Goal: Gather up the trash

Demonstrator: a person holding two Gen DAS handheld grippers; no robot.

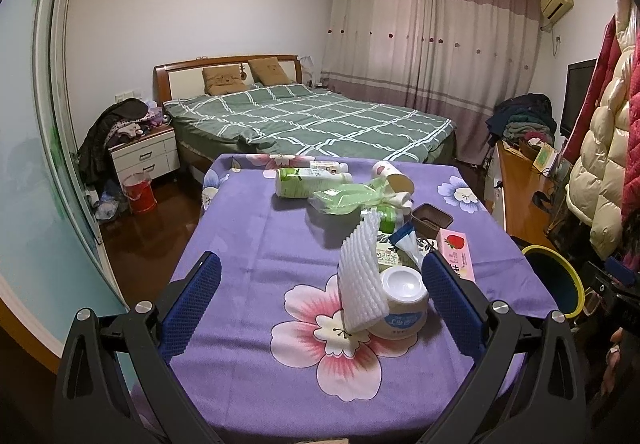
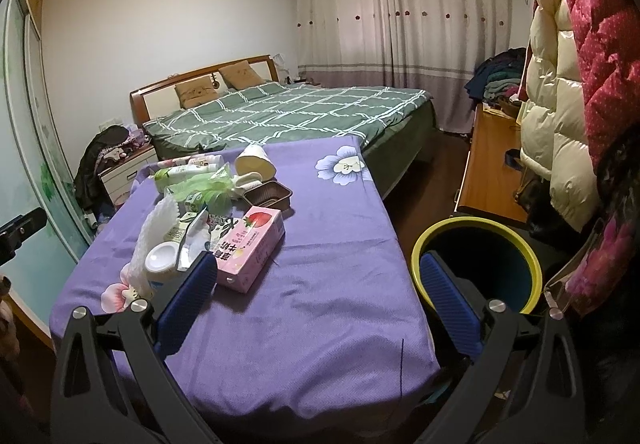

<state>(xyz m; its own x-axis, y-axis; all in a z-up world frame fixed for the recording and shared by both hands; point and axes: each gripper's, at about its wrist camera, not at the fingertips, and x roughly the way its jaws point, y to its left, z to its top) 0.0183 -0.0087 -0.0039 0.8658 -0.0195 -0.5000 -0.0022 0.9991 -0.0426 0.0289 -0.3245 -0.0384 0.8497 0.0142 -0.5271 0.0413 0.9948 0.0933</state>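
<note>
We note a bed [image 1: 312, 115] with green checked cover and two brown pillows [image 1: 222, 79], drawn curtains [image 1: 432, 35], a cluttered white nightstand [image 1: 146, 153], and coats [image 2: 560, 91] hanging at right.

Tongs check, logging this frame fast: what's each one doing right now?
Left tongs: open, holding nothing, above the table.
Right tongs: open, holding nothing, beside the bin.

— What do I have on the worktop [image 1: 248, 244]?

— A litter heap toward its far right. Nearest me a cup [image 1: 400, 304] with a foam sleeve [image 1: 360, 276] leaning on its left; a carton [image 1: 458, 252] lies just right.

— And behind?

— Bottles [image 1: 308, 181], then the bed [image 1: 312, 115]. The bin [image 2: 476, 260] stands on the floor right of the worktop.
</note>
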